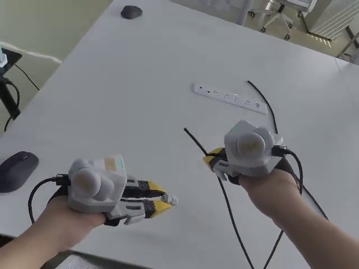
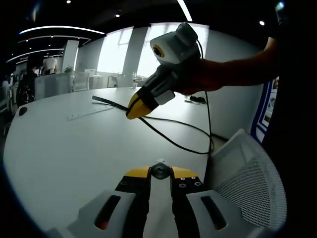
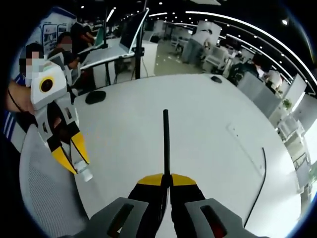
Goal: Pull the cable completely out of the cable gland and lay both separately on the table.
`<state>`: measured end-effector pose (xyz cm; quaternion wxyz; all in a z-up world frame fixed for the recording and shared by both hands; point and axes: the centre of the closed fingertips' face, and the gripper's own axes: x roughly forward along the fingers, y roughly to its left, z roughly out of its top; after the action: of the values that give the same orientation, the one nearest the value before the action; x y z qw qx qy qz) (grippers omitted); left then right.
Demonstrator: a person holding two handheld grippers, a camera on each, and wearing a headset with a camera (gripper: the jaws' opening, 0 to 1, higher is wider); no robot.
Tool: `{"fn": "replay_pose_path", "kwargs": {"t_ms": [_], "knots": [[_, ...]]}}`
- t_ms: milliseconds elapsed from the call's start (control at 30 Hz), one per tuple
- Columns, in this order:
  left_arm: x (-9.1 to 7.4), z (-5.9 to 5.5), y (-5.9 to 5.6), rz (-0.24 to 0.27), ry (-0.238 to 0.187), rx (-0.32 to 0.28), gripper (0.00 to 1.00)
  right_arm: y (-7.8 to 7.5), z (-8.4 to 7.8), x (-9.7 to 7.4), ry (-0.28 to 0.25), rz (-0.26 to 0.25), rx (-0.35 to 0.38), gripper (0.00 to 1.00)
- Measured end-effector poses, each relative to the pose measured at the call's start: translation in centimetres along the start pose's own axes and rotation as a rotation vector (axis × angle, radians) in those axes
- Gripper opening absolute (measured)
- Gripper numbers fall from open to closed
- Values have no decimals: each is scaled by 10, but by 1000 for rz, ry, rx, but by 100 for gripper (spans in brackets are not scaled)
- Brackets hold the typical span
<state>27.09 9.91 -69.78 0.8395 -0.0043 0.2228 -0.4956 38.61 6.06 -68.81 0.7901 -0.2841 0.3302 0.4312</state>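
Note:
A small pale cable gland (image 1: pixel 169 199) sits pinched at the tip of my left gripper (image 1: pixel 162 202), low over the table's near edge. In the left gripper view the gland (image 2: pixel 159 169) shows as a grey knob between my shut jaws (image 2: pixel 159 174). My right gripper (image 1: pixel 210 159) is shut on the thin black cable (image 1: pixel 193 140), whose free end pokes out up-left while the rest trails down toward me. In the right gripper view the cable (image 3: pixel 166 139) rises straight from my closed jaws (image 3: pixel 166 179). Gland and cable are apart, with a gap of bare table between them.
A white power strip (image 1: pixel 227 97) lies across the table's middle, with another black lead (image 1: pixel 265 101) curving beside it. One dark mouse (image 1: pixel 131 11) rests at the far edge, another (image 1: pixel 17 167) at the left edge. A mesh chair back (image 2: pixel 247 173) is near the left gripper.

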Motion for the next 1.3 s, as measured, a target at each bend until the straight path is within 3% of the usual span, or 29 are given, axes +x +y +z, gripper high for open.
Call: {"fn": "replay_pose_path", "kwargs": {"t_ms": [167,400,633,767,1000,1100,1300], "knots": [[-3,-9,7,20,-8,-16,15,-2,5,15,16,8,-27,0],[-10,-24,16,46,-10,-34,15,-4,18,35,15,30,-7,0],[-17,-31,24,70,-18,-57,15,2,31,60,30,59,-53,0],[-20,-36,28,74,-16,-66,15,17,33,75,46,99,-98,0],[-20,-53,32,68,2,-78,15,40,47,102,31,164,-179,0],[-21,-58,34,68,1,-82,15,56,56,114,8,223,-211,0],[-19,-70,41,72,4,-98,15,88,51,133,43,300,-332,0]]}}
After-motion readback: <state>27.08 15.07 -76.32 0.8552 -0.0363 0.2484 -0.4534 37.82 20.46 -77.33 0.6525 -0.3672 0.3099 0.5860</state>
